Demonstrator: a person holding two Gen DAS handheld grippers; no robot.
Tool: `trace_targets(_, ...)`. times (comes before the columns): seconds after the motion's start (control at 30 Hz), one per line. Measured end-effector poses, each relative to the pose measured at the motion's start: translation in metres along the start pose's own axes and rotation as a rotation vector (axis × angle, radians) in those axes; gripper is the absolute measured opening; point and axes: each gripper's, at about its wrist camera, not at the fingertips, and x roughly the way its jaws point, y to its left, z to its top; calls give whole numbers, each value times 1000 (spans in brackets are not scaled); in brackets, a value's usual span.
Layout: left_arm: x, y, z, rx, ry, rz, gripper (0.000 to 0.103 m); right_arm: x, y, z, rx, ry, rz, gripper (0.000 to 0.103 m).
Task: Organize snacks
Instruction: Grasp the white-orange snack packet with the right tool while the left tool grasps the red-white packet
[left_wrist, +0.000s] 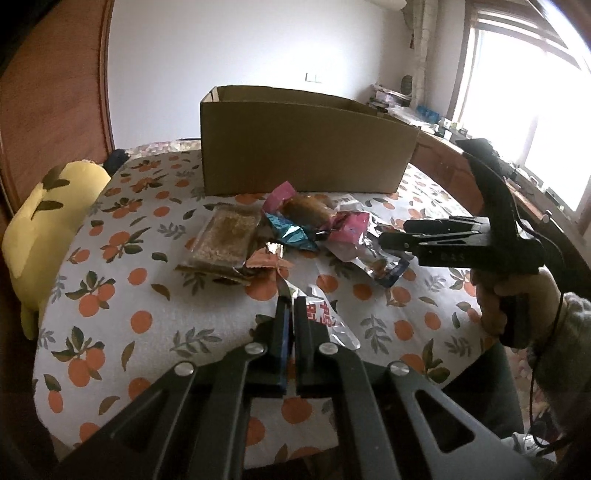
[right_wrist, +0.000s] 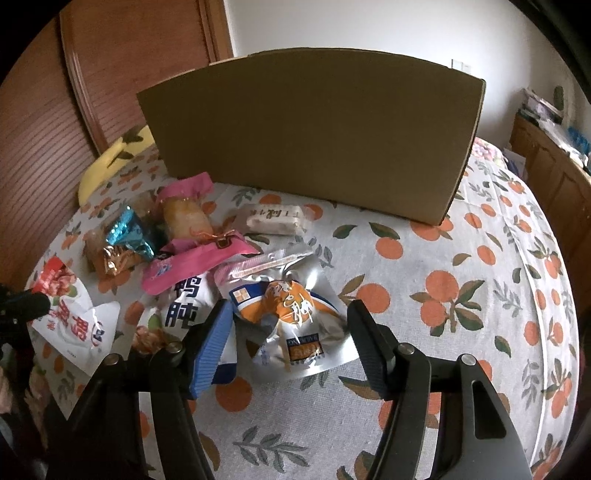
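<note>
Snack packets lie heaped on an orange-print bedsheet (right_wrist: 461, 258) in front of an open cardboard box (left_wrist: 303, 147) (right_wrist: 314, 140). My left gripper (left_wrist: 291, 306) is shut on the corner of a white packet with red characters (left_wrist: 327, 317) (right_wrist: 70, 317), lifted slightly off the sheet. My right gripper (right_wrist: 290, 325) (left_wrist: 393, 236) is open, its fingers on either side of a silver and orange pouch (right_wrist: 291, 306) (left_wrist: 384, 266) that rests on the sheet. A pink-wrapped bun (right_wrist: 184, 214) (left_wrist: 306, 210), a blue foil sweet (right_wrist: 129, 229) and a brown bar (left_wrist: 225, 236) lie further back.
A white bar packet (right_wrist: 277, 218) lies near the box, and a white and blue packet (right_wrist: 184, 299) by my right gripper's left finger. A yellow plush toy (left_wrist: 48, 221) sits at the bed's left edge below a wooden headboard (left_wrist: 55, 92). A cluttered wooden cabinet (right_wrist: 554, 166) stands on the right.
</note>
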Motion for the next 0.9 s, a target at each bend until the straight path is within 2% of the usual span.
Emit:
trace_targets(0.13,-2,-3,0,11,0,-7,0,5,8,4,-56,26,-46,66)
trace_targets(0.33,-1,-12,3,53,2,14,0,16,6,13,-75,72,-44,69)
trace_targets(0.4,-1,-17,5,72,1,17,0,14,7,12,-80,76,-38,63)
trace_targets(0.47,-1,-19,6,77,2,16,0,9,10,12,-100,80,-26,41)
trace_targets(0.57,3,-22,7,93,9,48,0,5,15,9,-125,93,-44,38)
trace_targets(0.77,15,-19,4,91,42,71,2,-5,0,10,-36,67,25,37)
trace_targets(0.9,25,-6,3,40,70,54,4,-6,-2,7,-37,73,34,37)
